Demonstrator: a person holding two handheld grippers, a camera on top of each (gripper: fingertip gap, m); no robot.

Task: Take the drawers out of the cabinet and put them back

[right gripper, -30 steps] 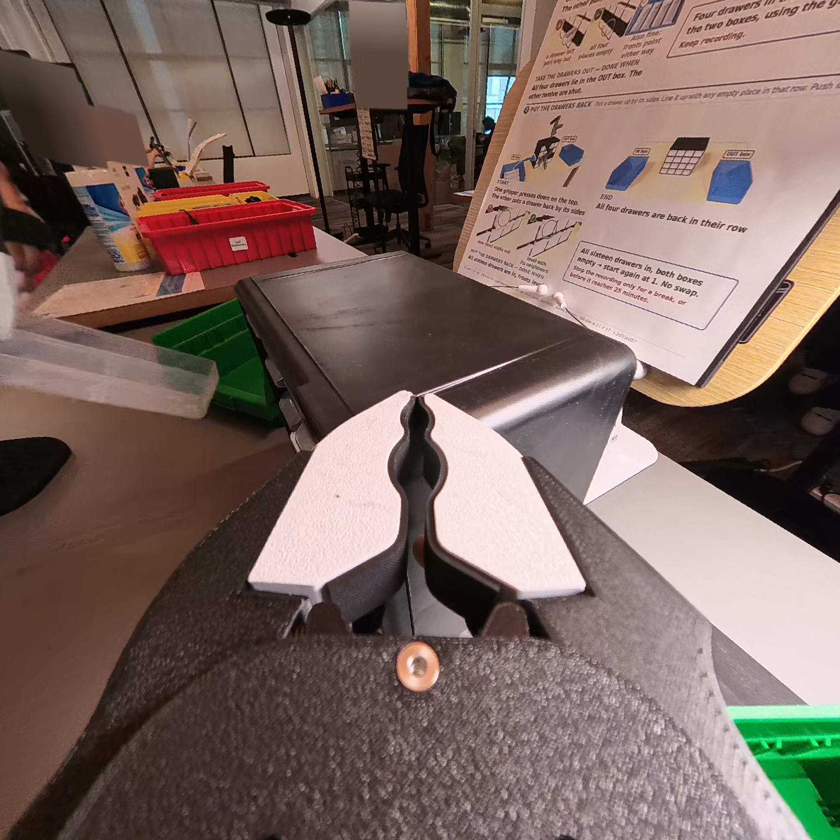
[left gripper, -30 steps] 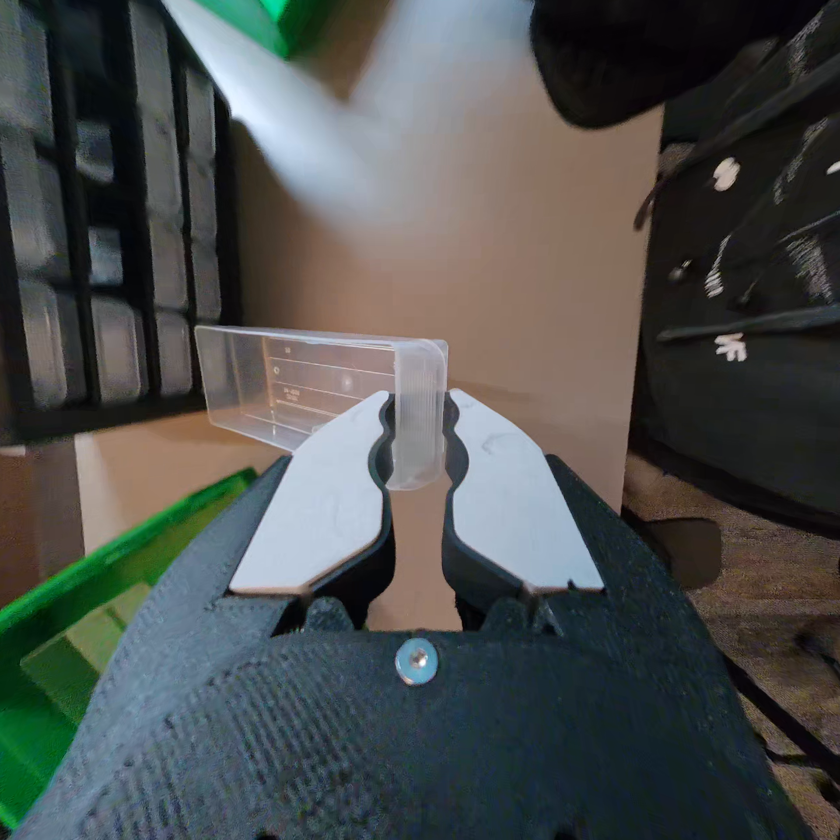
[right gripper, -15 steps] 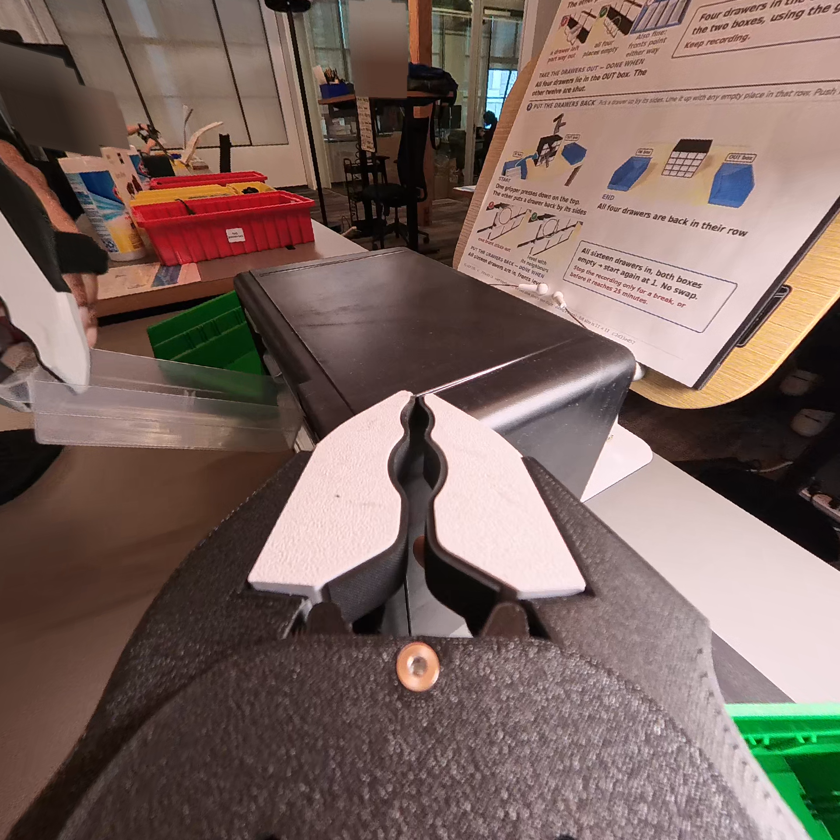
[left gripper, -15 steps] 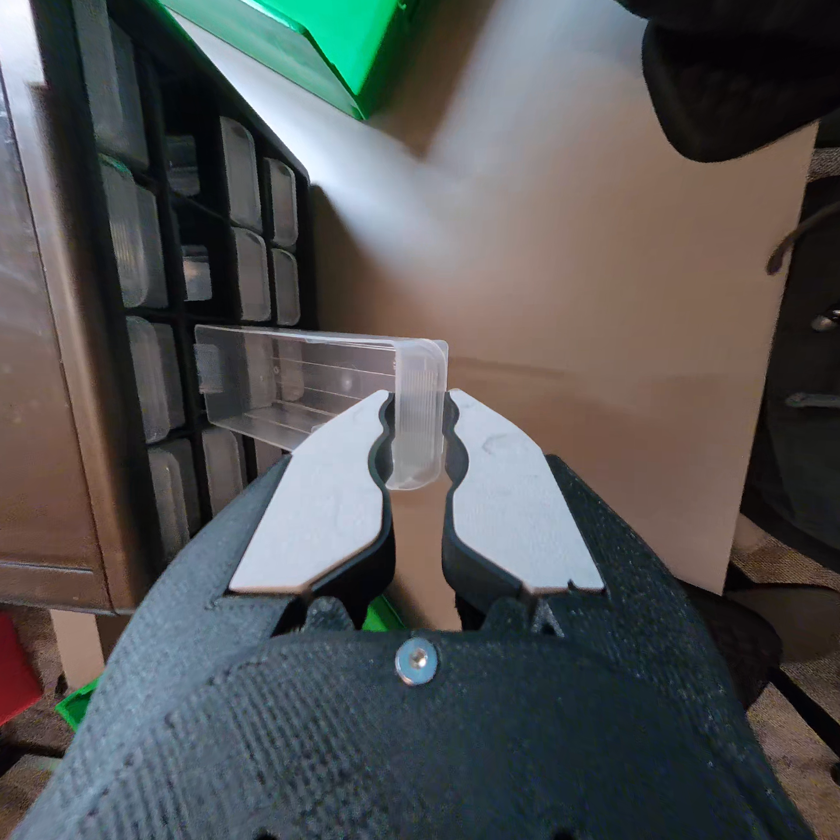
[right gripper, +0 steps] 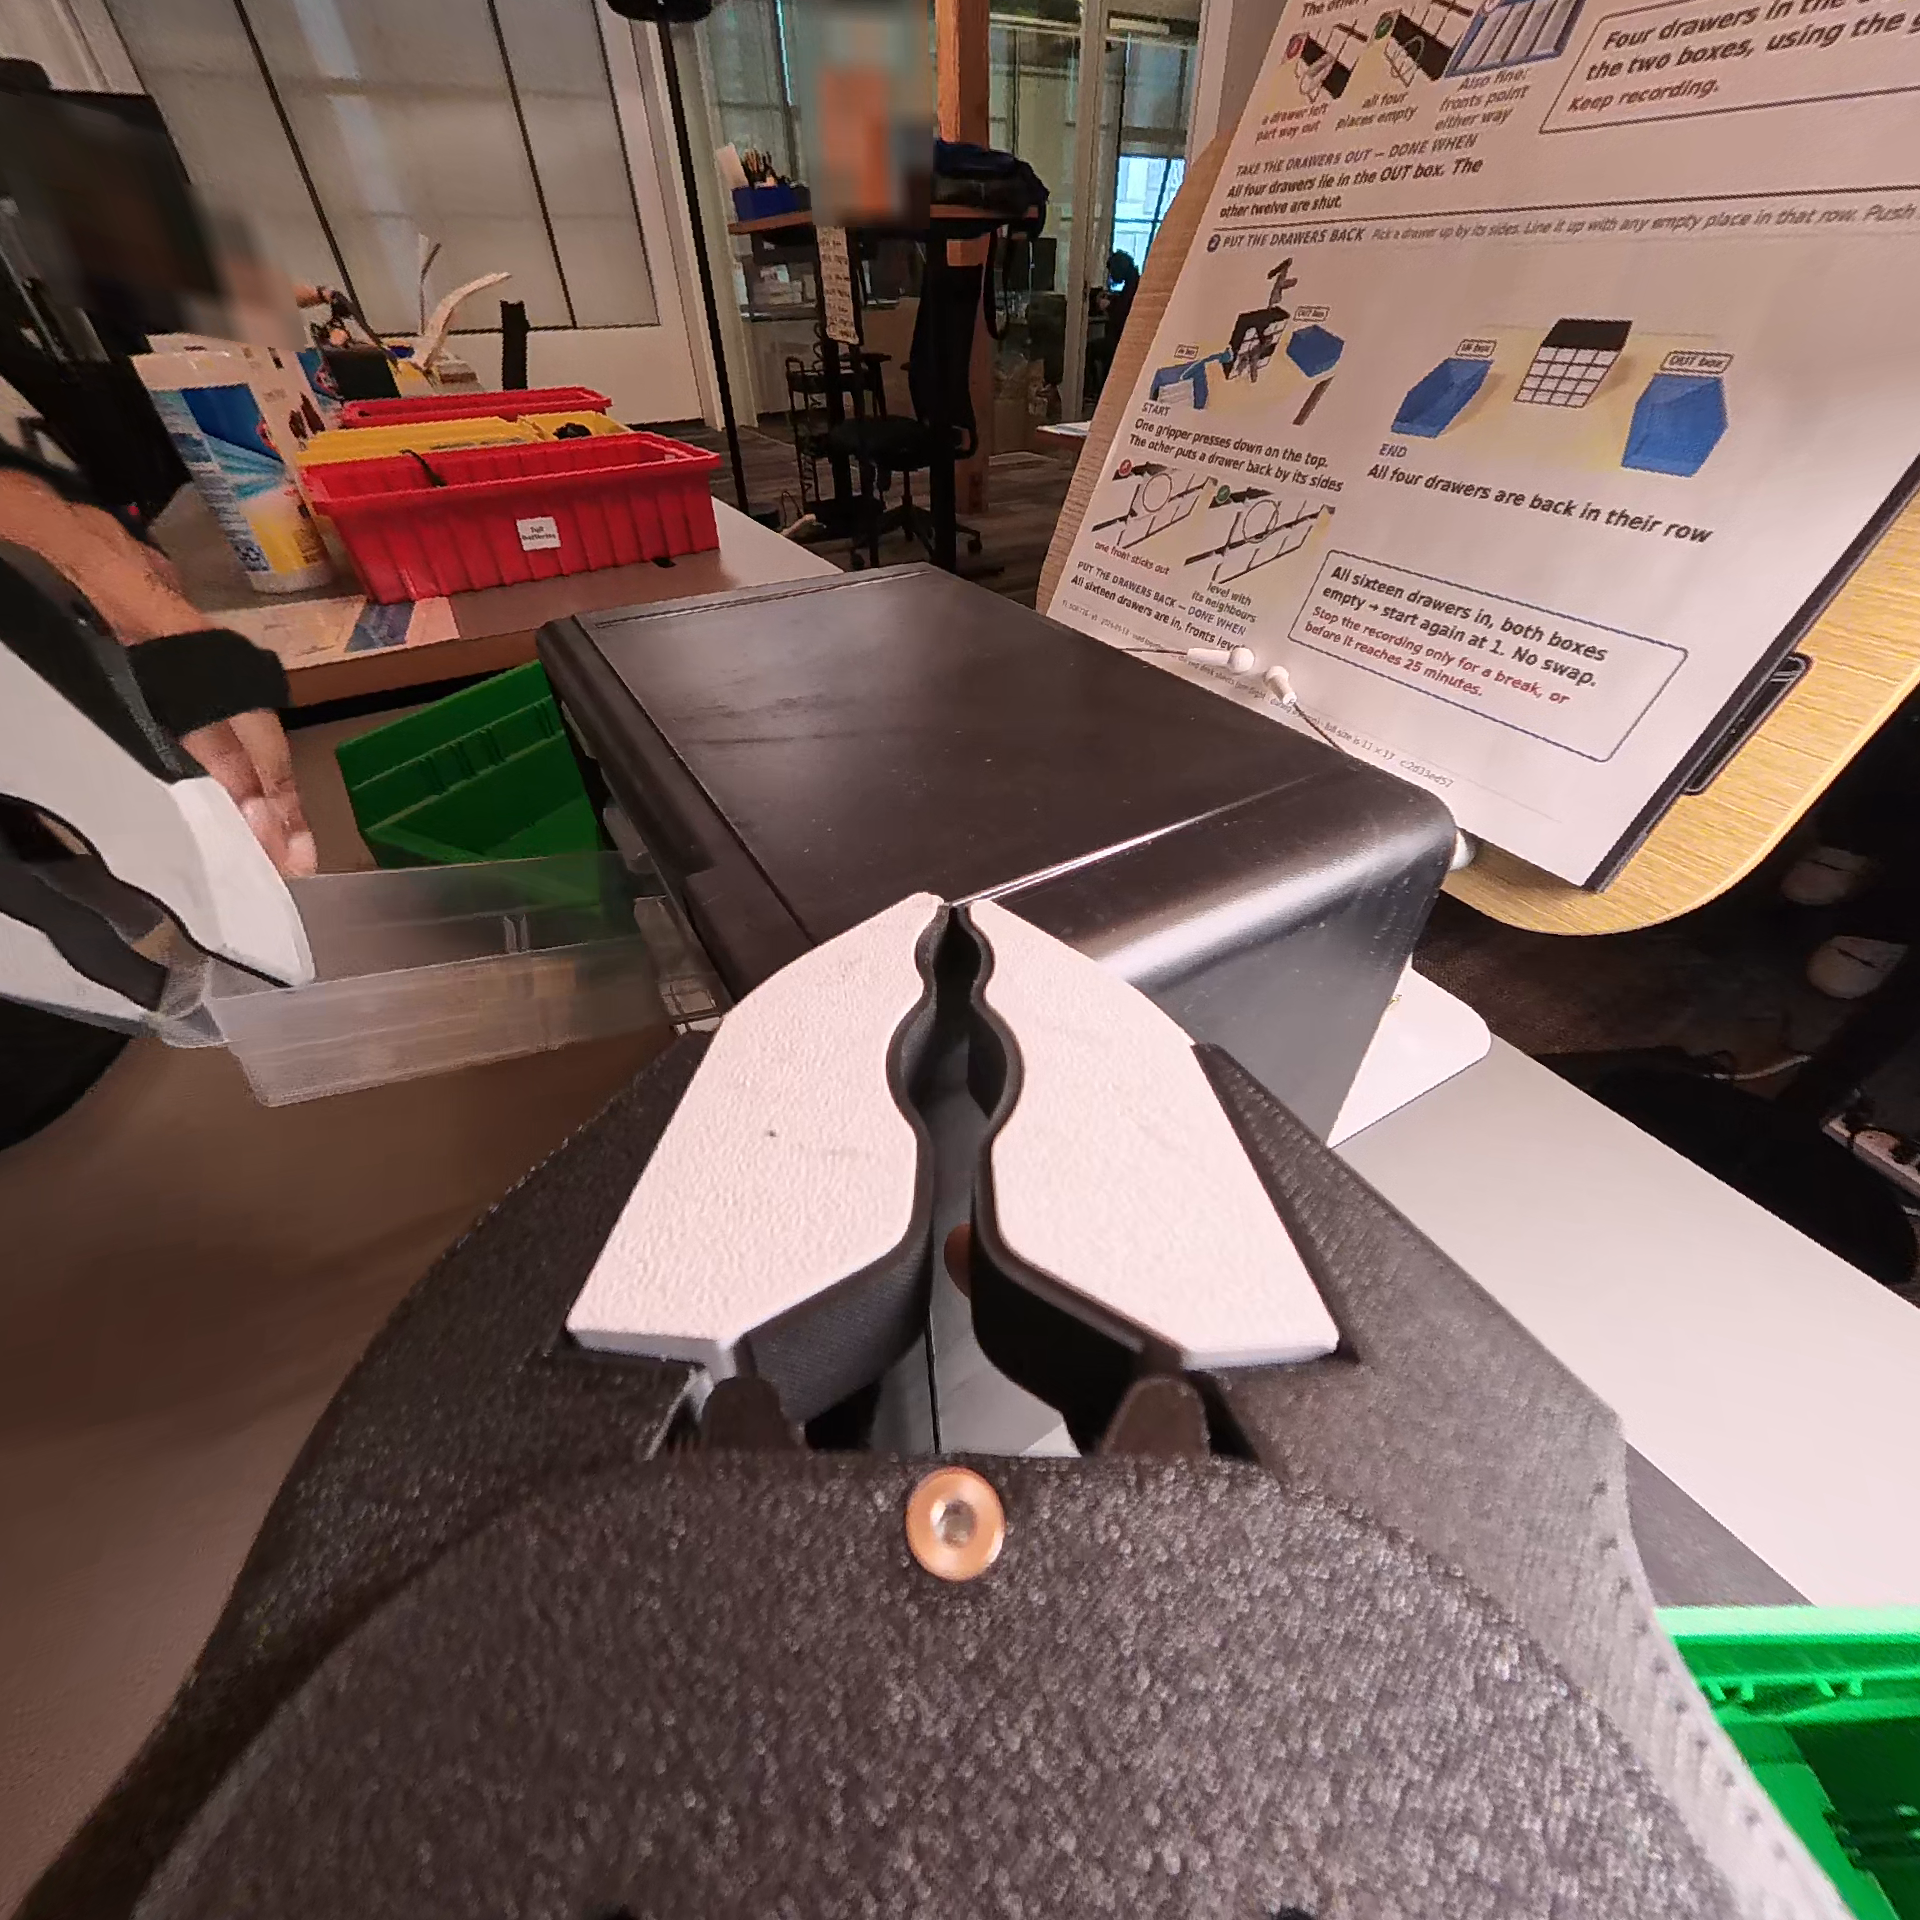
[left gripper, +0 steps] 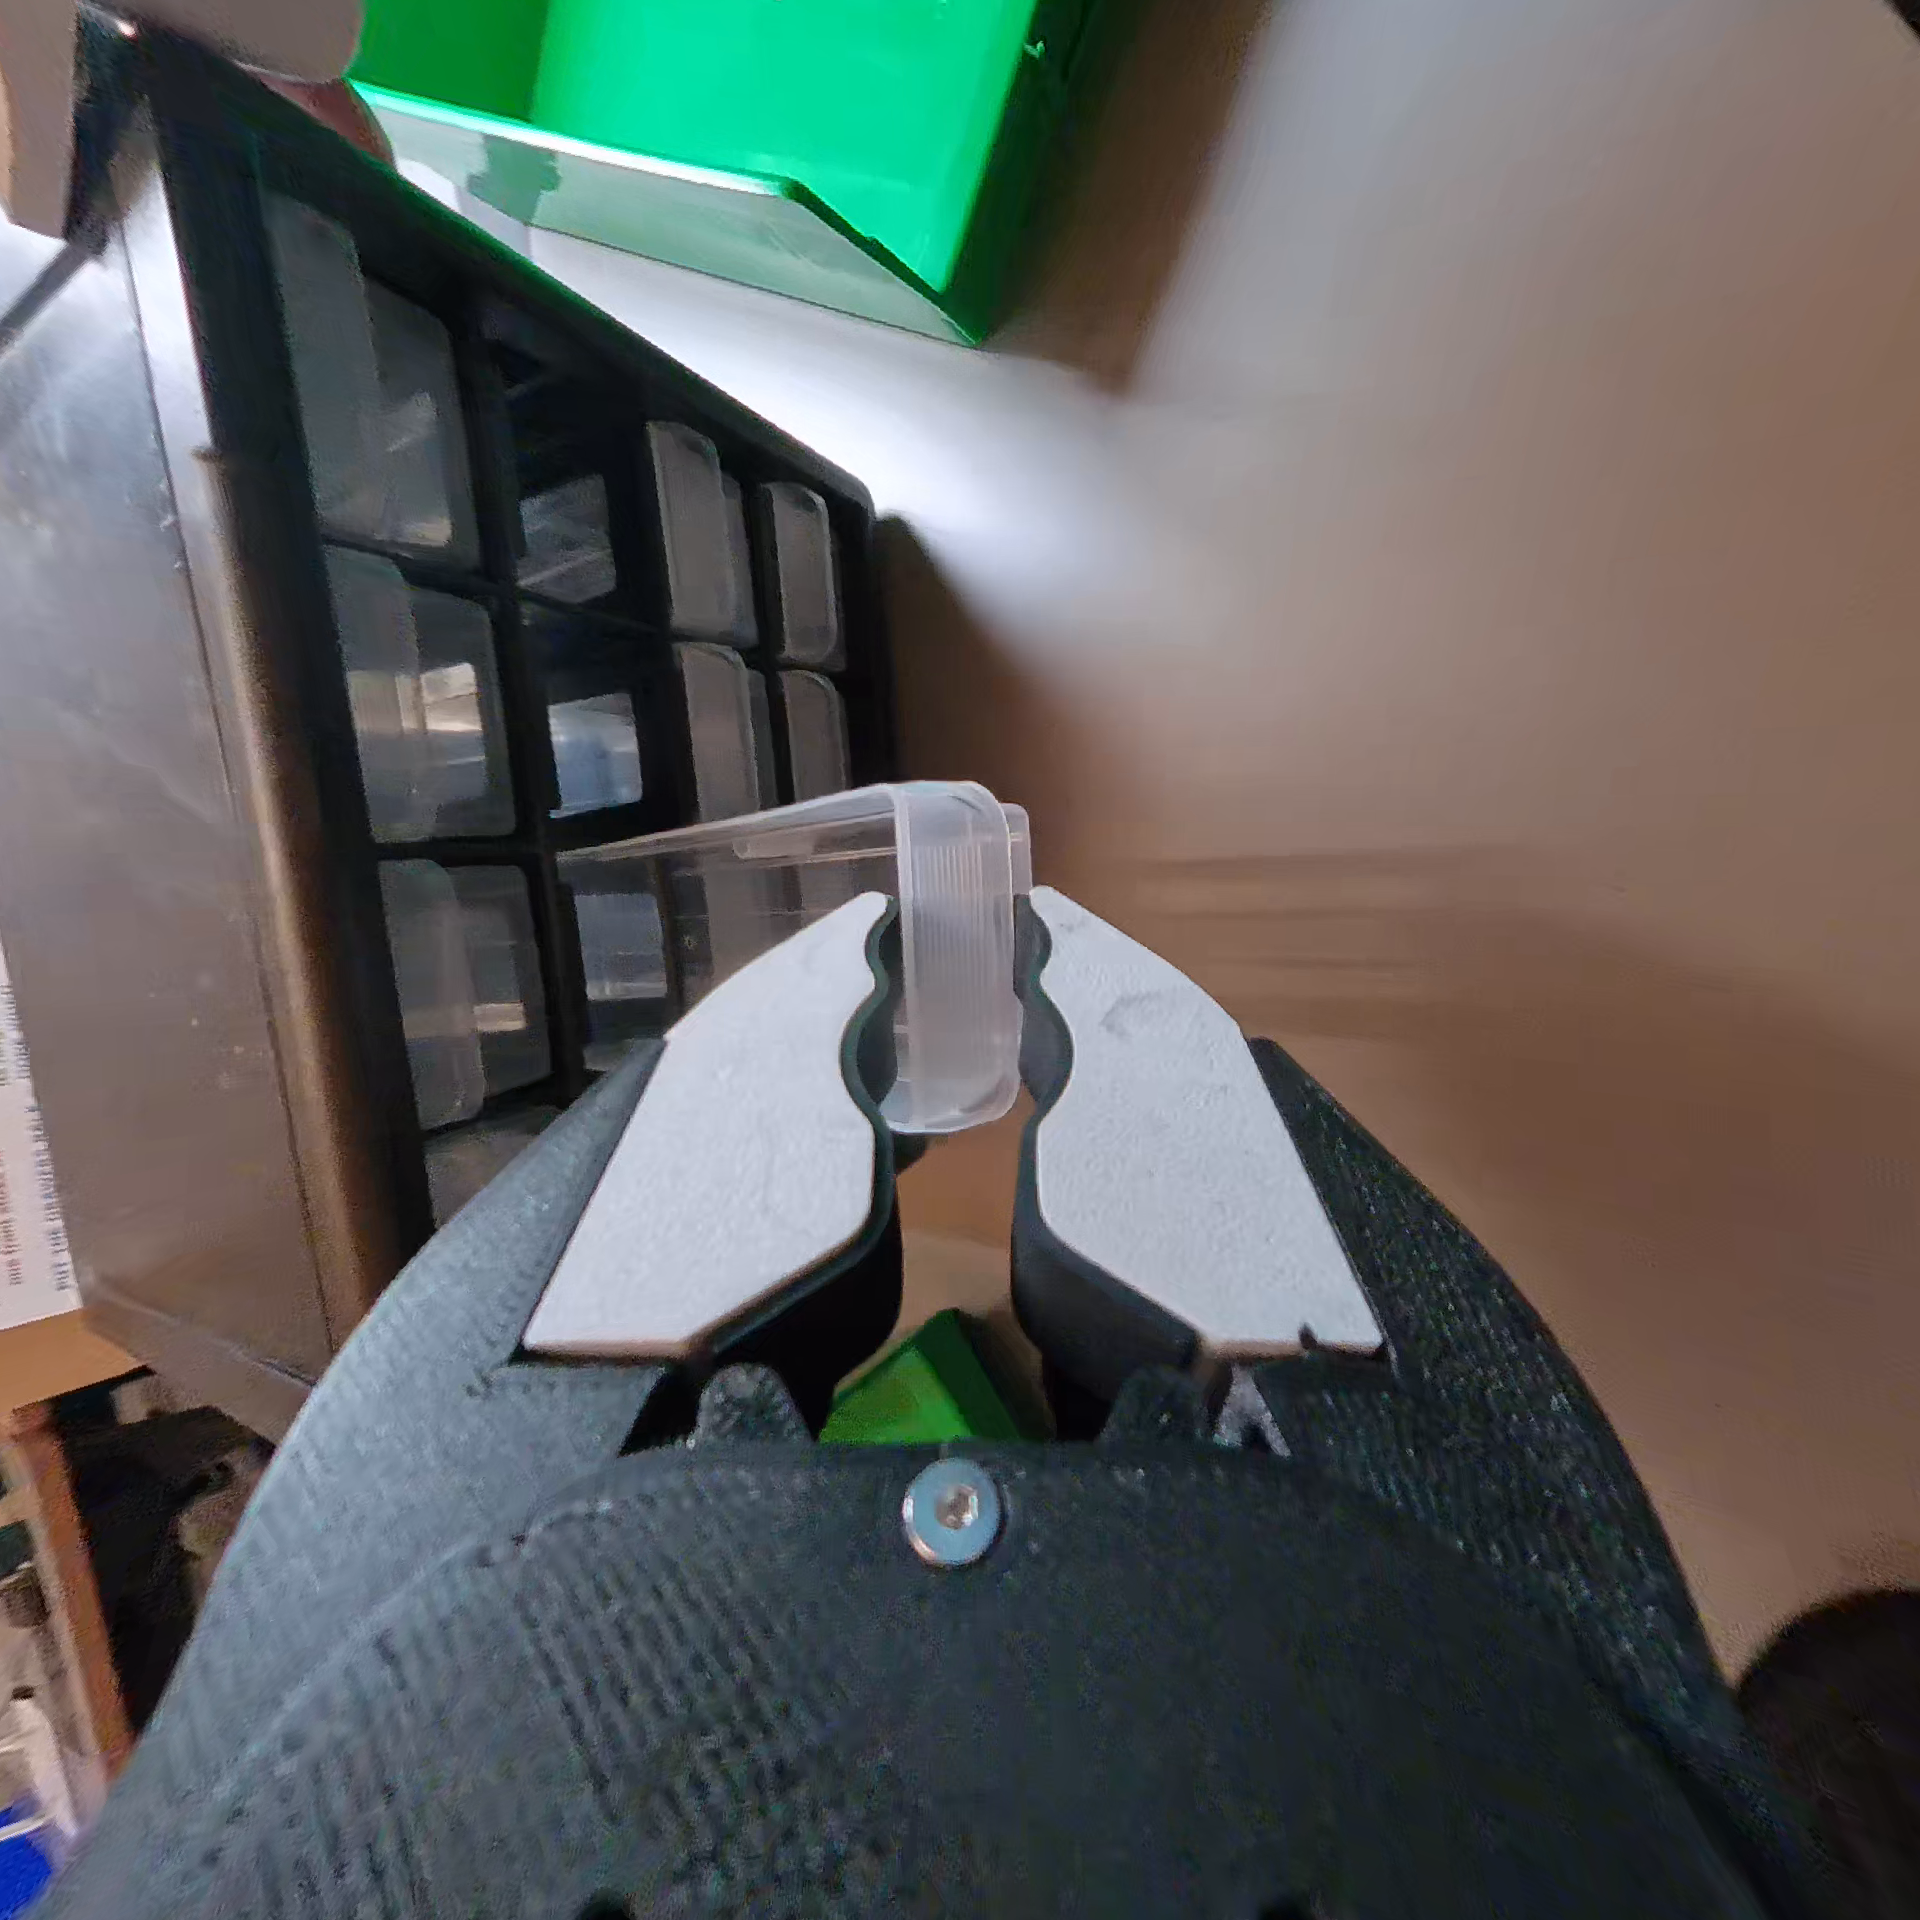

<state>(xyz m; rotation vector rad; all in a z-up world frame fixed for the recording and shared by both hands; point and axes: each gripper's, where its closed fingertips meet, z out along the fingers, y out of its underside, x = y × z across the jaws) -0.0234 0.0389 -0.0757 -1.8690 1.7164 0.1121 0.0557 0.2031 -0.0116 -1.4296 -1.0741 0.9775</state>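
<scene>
In the left wrist view, the black cabinet [left gripper: 156,831] is seen at the left, its grid of slots filled mostly with clear drawer fronts. A clear plastic drawer [left gripper: 951,956] is gripped at its front end by the left tool [left gripper: 954,1023], the 2 white fingers [left gripper: 748,1143] pressed against its sides. The drawer's body is stretched leftward toward the cabinet face, and its far end appears to lie at a slot in the lower rows, though how far it is entered cannot be told. A green bin [left gripper: 748,135] is seen at the top, on the tan bench [left gripper: 1507,623].

In the right wrist view, the left tool [right gripper: 156,894] is seen at the far left, held by a person's hand [right gripper: 249,769] with a black wrist strap. The same drawer [right gripper: 436,977] is seen level between that tool and the cabinet's front edge. A second green bin [right gripper: 468,769] sits behind it, beside the cabinet. The right tool [right gripper: 951,914] is closed with nothing between its fingers, and its tips are set at the near edge of the cabinet top [right gripper: 935,727]. An instruction board [right gripper: 1507,416] is propped at the right.
</scene>
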